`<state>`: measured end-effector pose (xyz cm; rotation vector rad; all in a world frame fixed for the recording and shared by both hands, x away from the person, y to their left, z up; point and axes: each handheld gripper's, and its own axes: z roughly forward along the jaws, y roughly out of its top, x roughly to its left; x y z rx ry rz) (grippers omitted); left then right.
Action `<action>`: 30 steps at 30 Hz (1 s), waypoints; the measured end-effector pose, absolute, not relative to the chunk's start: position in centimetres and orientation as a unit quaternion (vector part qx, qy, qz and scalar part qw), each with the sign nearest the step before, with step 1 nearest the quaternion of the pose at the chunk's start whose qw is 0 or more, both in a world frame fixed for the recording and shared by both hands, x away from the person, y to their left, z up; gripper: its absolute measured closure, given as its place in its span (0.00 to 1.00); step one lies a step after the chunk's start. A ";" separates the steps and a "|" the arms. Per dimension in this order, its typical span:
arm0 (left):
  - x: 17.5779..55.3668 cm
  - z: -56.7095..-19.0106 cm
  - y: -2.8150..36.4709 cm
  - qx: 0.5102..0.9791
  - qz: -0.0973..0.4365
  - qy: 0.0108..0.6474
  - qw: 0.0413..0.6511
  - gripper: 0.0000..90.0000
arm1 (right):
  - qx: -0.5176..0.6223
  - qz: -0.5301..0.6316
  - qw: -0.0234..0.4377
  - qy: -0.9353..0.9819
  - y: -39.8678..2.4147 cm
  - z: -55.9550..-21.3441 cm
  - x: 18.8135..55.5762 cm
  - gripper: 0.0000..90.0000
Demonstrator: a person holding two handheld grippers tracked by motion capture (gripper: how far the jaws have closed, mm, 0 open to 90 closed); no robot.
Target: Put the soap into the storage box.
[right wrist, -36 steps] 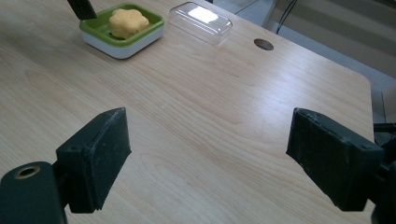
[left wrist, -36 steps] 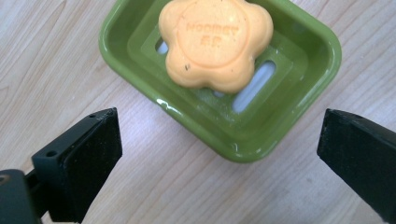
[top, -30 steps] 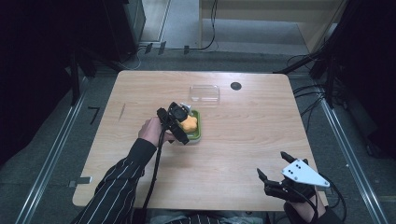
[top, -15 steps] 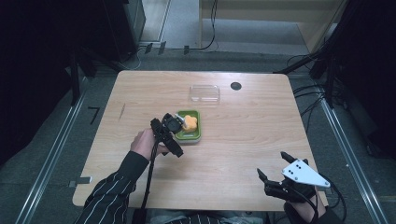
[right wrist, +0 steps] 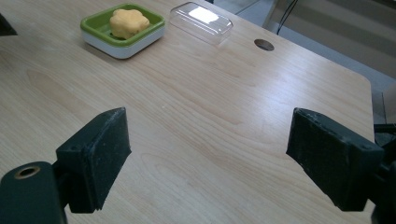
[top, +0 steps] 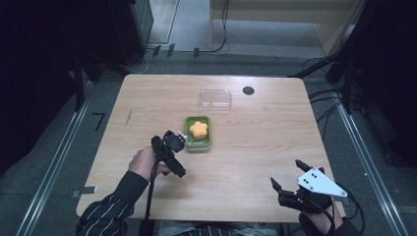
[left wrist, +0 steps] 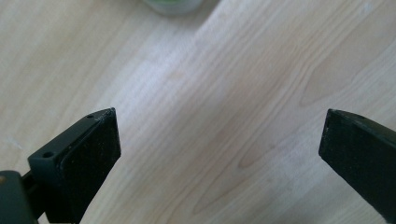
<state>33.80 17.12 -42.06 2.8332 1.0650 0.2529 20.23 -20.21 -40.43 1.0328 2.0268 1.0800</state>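
Note:
A yellow flower-shaped piece (top: 198,129) lies in a green tray with a white base (top: 188,141) at the middle of the table. My left gripper (top: 173,153) hovers just to the near left of the tray, open and empty. In the left gripper view the wide-spread jaws of that gripper (left wrist: 219,135) frame bare wood, with the tray's edge (left wrist: 173,4) at the top. My right gripper (top: 286,173) rests open near the table's front right corner. In the right gripper view, that gripper (right wrist: 210,149) looks toward the tray (right wrist: 93,23) and the yellow piece (right wrist: 129,22), far off.
A clear plastic lid (top: 215,98) lies behind the tray, also seen as the lid (right wrist: 201,21) in the right gripper view. A dark round hole (top: 248,90) sits in the tabletop to its right. Bare wood (top: 255,142) stretches between the tray and the right gripper.
My left gripper has drawn back from over the tray toward the near left, uncovering the yellow piece in the tray. The right gripper has stayed put.

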 end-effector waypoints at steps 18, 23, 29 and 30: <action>30.6 -44.0 19.3 0.929 0.058 0.363 0.033 0.00 | 0.389 0.408 0.308 0.766 -20.2 -40.4 20.2 0.15; 30.1 -44.4 19.8 0.930 0.053 0.363 0.022 0.00 | 0.388 0.408 0.308 0.767 -20.2 -40.4 20.2 0.15; 29.0 -44.8 20.5 0.929 0.047 0.367 0.019 0.00 | 0.389 0.408 0.308 0.766 -20.2 -40.4 20.2 0.15; 28.8 -44.9 20.5 0.929 0.047 0.367 0.018 0.00 | 0.388 0.408 0.308 0.767 -20.2 -40.4 20.2 0.15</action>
